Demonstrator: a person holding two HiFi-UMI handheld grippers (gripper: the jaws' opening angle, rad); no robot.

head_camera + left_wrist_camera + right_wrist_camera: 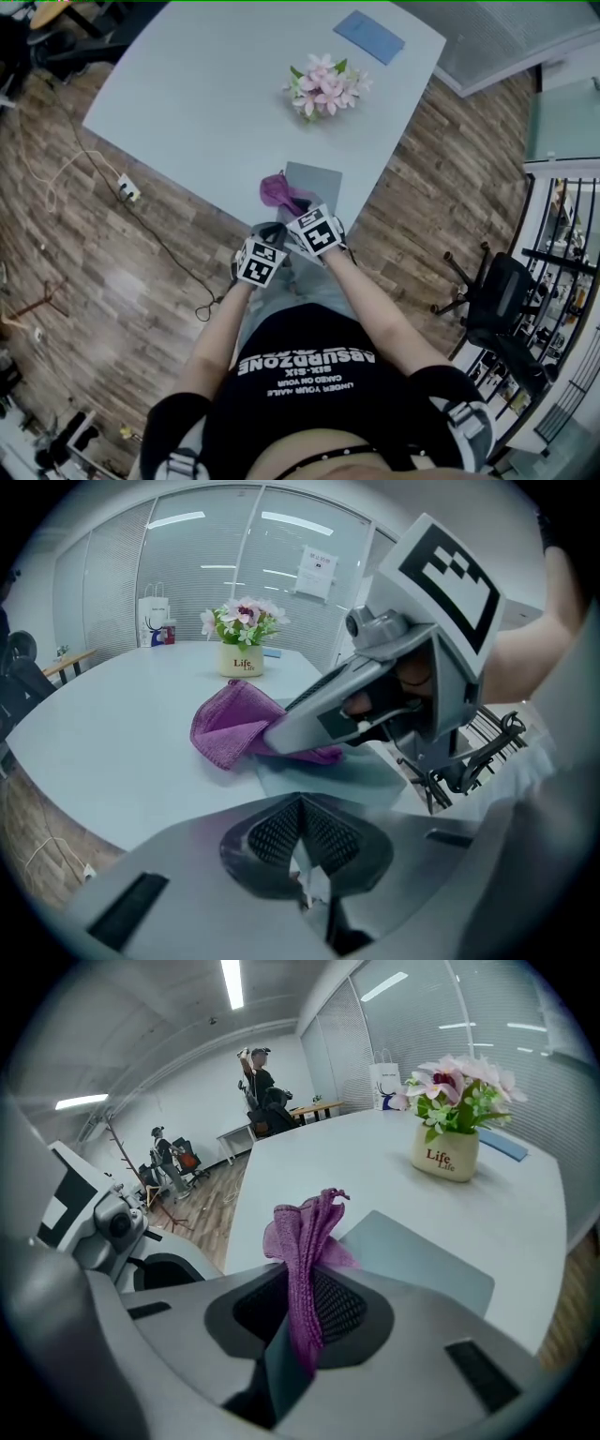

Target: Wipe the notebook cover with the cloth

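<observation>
Right gripper view shows the right gripper (pixel 302 1321) with its fingers clamped tight on the purple cloth (pixel 305 1232); the cloth's bunched up at the left edge of the grey notebook (pixel 422 1260), which lies flat near the table (pixel 356 1162) edge; left gripper (pixel 302 841) sits just beside, fingers pressed together with nothing in them.

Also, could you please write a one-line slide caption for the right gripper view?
Right gripper shut on the purple cloth at the edge of the grey notebook on a table, flower pot beyond.
</observation>
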